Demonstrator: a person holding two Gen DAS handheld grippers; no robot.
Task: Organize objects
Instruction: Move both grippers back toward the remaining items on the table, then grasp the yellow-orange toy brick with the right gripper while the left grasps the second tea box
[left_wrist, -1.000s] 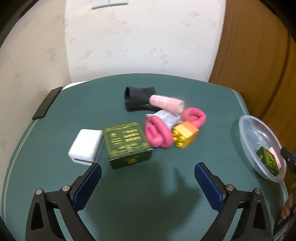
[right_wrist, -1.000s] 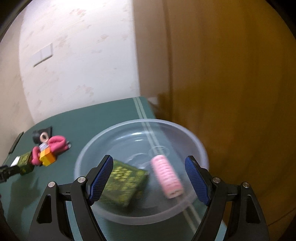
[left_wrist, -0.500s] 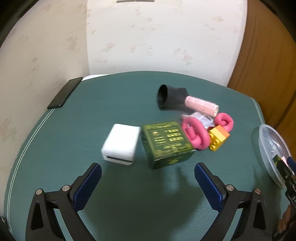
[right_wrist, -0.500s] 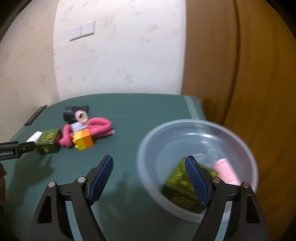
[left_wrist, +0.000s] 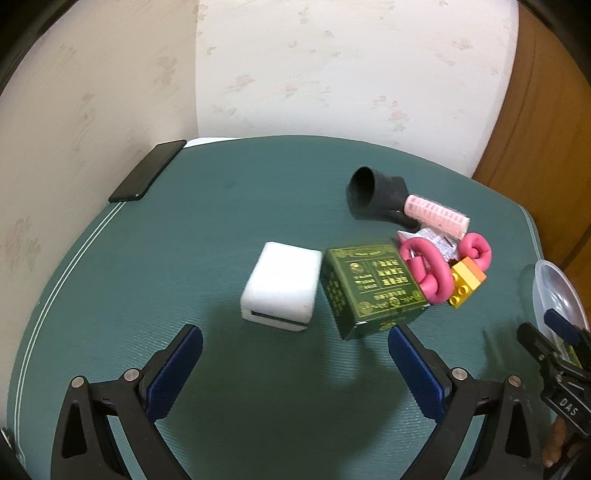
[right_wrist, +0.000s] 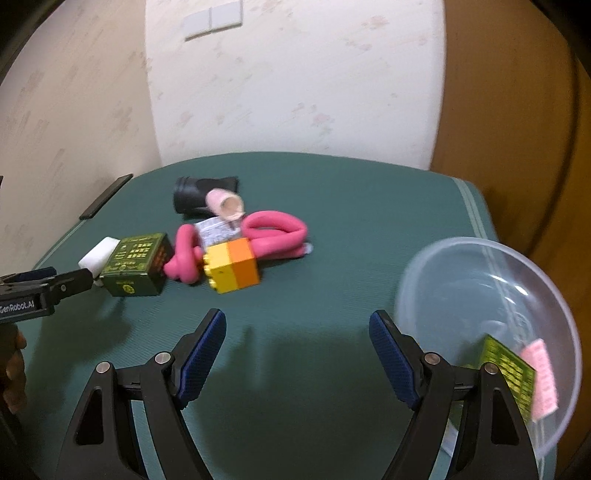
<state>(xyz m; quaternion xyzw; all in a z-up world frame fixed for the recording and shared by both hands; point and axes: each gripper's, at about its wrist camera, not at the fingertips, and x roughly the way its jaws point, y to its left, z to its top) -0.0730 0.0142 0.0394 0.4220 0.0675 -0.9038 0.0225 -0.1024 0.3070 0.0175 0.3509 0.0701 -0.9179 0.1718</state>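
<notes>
A heap lies on the green mat: a green box (left_wrist: 373, 288) (right_wrist: 136, 264), a white block (left_wrist: 282, 291) (right_wrist: 99, 257), a pink foam loop (left_wrist: 428, 269) (right_wrist: 273, 234), a yellow-orange toy brick (left_wrist: 465, 282) (right_wrist: 232, 269), a pink hair roller (left_wrist: 437, 216) (right_wrist: 225, 203), a black cup (left_wrist: 373, 194) (right_wrist: 188, 194) on its side. My left gripper (left_wrist: 295, 354) stands open just short of the white block and green box. My right gripper (right_wrist: 297, 339) is open over bare mat, left of the clear bowl (right_wrist: 458, 273) (left_wrist: 543, 291), which holds another green box (right_wrist: 511, 373) and a pink roller (right_wrist: 543, 373).
A black phone (left_wrist: 147, 175) (right_wrist: 105, 195) lies at the mat's far left edge. A crumpled wrapper (right_wrist: 216, 230) sits under the pink loop. Walls stand behind; a brown wooden panel (right_wrist: 517, 129) is at the right. The mat's edge runs close past the bowl.
My right gripper has swung left, off the bowl and over the mat toward the heap. My left gripper has shifted left, bringing the white block and green box between its fingers' line.
</notes>
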